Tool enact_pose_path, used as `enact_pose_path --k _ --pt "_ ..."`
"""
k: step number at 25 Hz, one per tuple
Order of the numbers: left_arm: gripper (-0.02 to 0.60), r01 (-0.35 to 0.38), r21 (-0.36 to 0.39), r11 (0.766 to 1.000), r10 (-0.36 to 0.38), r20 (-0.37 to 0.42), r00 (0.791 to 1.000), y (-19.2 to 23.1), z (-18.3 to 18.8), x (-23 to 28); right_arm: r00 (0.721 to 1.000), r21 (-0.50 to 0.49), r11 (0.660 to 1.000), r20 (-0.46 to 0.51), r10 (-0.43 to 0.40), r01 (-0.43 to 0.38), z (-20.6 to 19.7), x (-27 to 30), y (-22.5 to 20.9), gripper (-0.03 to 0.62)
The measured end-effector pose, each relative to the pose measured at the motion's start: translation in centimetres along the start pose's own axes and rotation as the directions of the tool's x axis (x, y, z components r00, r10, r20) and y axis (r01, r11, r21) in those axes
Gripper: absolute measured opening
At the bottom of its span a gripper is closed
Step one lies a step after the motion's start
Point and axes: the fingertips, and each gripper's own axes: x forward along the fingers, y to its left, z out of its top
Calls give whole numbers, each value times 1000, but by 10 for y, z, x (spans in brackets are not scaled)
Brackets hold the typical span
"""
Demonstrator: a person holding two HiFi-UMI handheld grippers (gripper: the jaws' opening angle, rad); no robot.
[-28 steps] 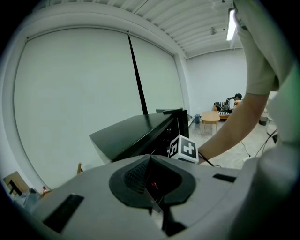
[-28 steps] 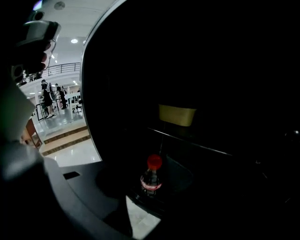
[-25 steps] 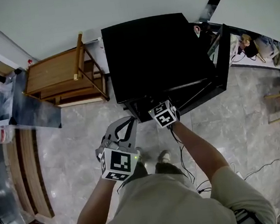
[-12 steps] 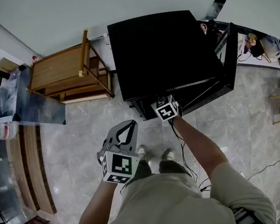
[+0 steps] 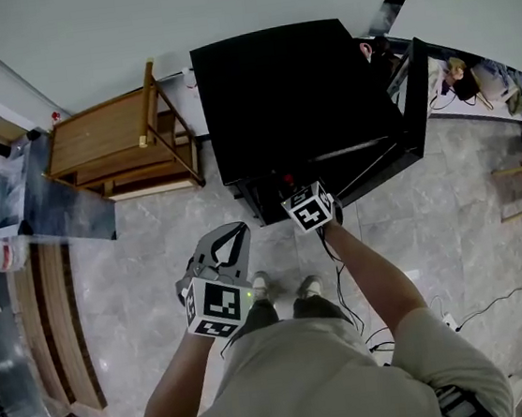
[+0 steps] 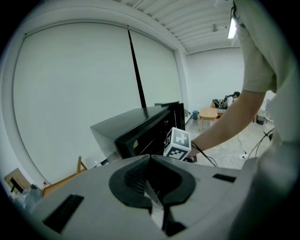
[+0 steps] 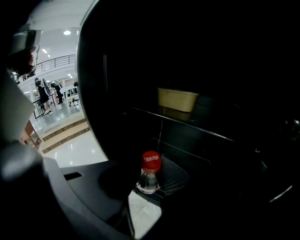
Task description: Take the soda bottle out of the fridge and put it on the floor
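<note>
soda bottle [image 7: 151, 165]: it is sitting upright, red cap on top, low inside the fridge [image 5: 294, 95].
right claw [image 7: 146, 186]: you are reaching it into the fridge's open front; its jaws have just been closing and are now gripping the soda bottle at the neck.
left claw [image 6: 150, 160]: you are holding it closed and empty, out in front of the fridge.

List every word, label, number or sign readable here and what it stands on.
White print on the red cap of the clear plastic soda bottle: too blurred to read.
Dark print on the hem of the person's beige shirt: too small to read.
Black-and-white marker cubes: square patterns, no words.
No text is legible.
</note>
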Motion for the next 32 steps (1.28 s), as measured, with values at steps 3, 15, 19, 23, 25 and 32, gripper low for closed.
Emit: enact_pose_path --k 3,15,19,23,25,32 --pt "8 28 11 1000 -28 11 1000 -6 2 1 1000 2 1000 -13 6 -6 -5 -21 5 110" --pt "8 213 106 971 -217 25 976 -60 8 30 992 38 998 -113 -50 54 -45 -111 4 110" --pt "8 287 143 947 -292 17 956 -81 6 43 984 79 993 -159 -77 90 -71 -133 5 110" --pt "8 350 166 922 -356 12 934 -104 1 62 974 137 982 -203 -99 128 -106 -147 7 110" --pt "8 380 181 907 -386 -3 922 -120 -3 73 969 165 976 -224 -106 145 -126 -153 7 110" --pt "8 485 235 842 -482 -73 873 -175 -12 112 948 270 940 -290 -129 211 -192 -162 -2 110"
